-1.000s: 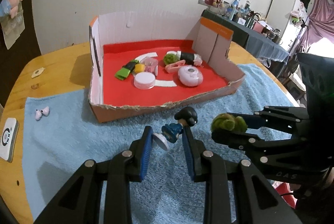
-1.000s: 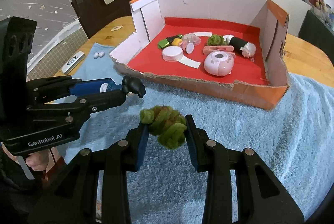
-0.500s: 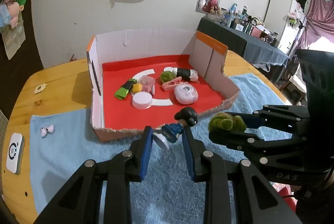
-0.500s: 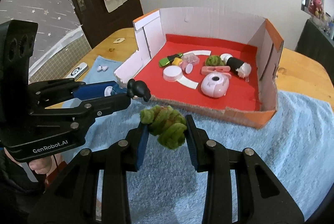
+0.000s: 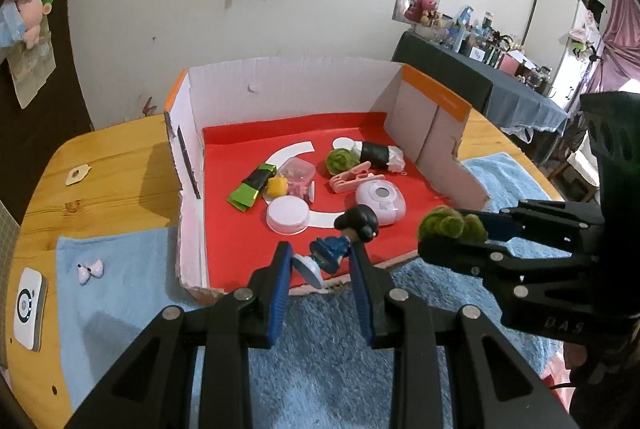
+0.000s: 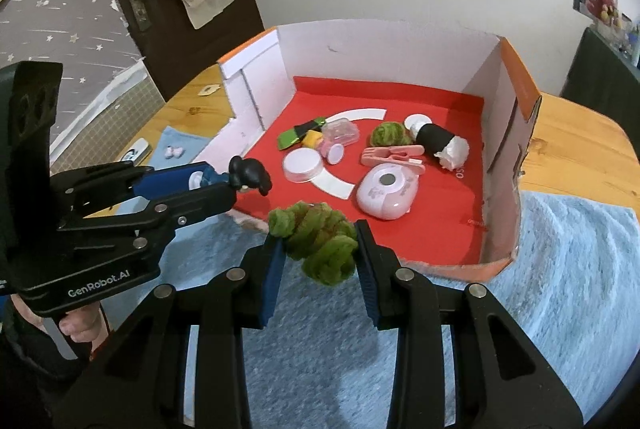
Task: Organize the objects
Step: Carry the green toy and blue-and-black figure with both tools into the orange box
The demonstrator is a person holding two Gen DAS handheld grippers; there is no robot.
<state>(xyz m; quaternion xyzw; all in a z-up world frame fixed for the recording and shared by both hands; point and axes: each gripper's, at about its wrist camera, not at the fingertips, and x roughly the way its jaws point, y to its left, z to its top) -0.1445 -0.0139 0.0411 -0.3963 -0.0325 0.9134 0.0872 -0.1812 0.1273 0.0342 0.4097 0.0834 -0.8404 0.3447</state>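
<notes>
A: Left gripper [image 5: 320, 265] clenched on a small figurine [image 5: 344, 241] with black hair and blue clothes, held in the air just above the near edge of the cardboard box [image 5: 280, 89].

B: Right gripper [image 6: 320, 253] also clenched, on a green yarn ball [image 6: 316, 241], hanging just before the same near edge, beside the left one.

A: Inside the box, on the red floor: pink round case [image 6: 386, 191], white lid [image 6: 302, 165], pink clip [image 6: 392, 155], a second green yarn ball [image 6: 390, 135], black-and-white roll [image 6: 442, 143].

B: Outside the box, to its left on the blue towel [image 5: 120, 289]: a small pair of earbuds [image 5: 91, 268], not yet collected.

A: Step in hand, probably: carrying both things over the box.

B: Next, likely: forward past the low torn edge, down over a free red patch near the front, then open. Careful not to knock the pink case.
</notes>
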